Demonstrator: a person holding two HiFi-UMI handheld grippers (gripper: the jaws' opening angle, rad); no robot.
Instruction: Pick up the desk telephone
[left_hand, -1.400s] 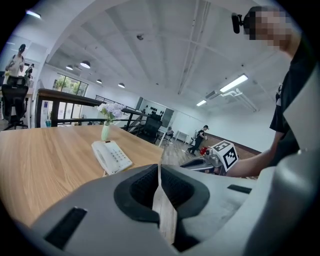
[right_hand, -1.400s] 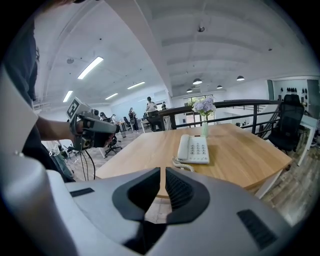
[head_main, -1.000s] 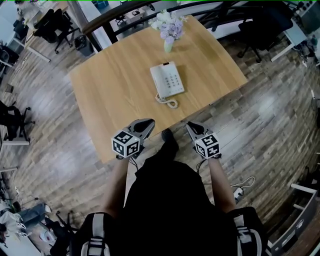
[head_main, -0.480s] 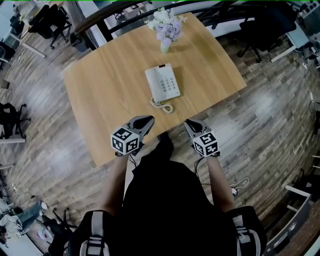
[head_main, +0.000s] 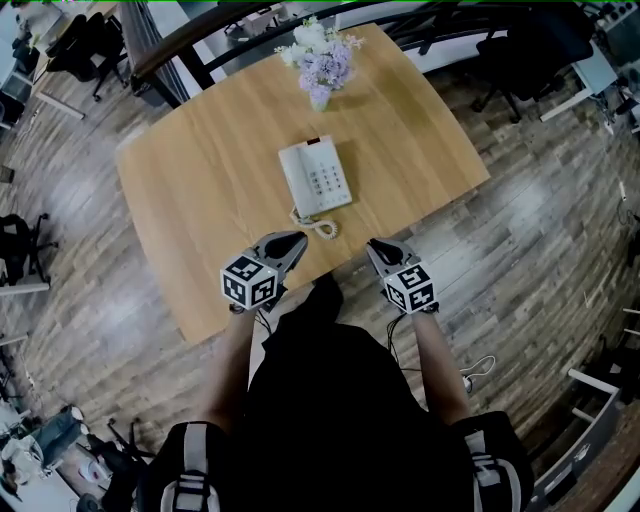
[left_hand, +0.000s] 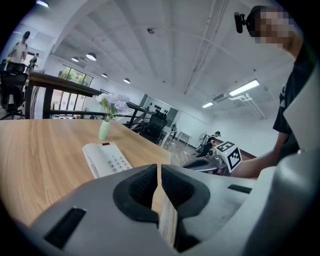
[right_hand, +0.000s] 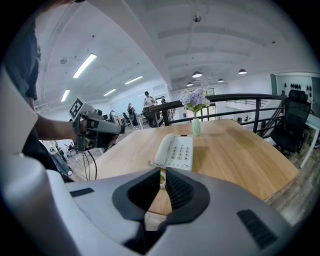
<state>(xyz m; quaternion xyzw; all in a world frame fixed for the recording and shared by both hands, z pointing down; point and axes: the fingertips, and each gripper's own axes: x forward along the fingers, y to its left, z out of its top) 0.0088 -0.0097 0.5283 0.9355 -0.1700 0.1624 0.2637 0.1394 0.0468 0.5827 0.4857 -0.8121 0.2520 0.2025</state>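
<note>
Left claw (head_main: 292, 242): jaws fully together, nothing between the pads, touching nothing. It hangs over the near edge of the wooden table (head_main: 190, 190), pointing forward and a bit down. The marker cube sits behind the jaws, towards the person's forearm.

Phone (head_main: 315, 178) is ahead of that claw and slightly to its right, flat on the table about mid-width, clear of both claws. It's white, with the handset seated along its left side, the keypad on the right and a small dark red mark at the far end. The coiled cord (head_main: 318, 225) is bunched at the phone's near end. That makes the cord the part nearest the left claw's tip, but there's still a gap and no contact.

Beyond the phone, near the far edge of the table, stands a pale vase of lilac and white flowers (head_main: 320, 65), upright and well apart from the phone.

Right claw (head_main: 378, 247): same story, jaws closed together, empty, no contact. It's at the table's near edge, level with the left claw, with the person's dark clothing between the two. From it the phone lies ahead and to the left.

Around the table are plank flooring, a dark railing (head_main: 190, 45) at the far side and black office chairs (head_main: 525, 45).
</note>
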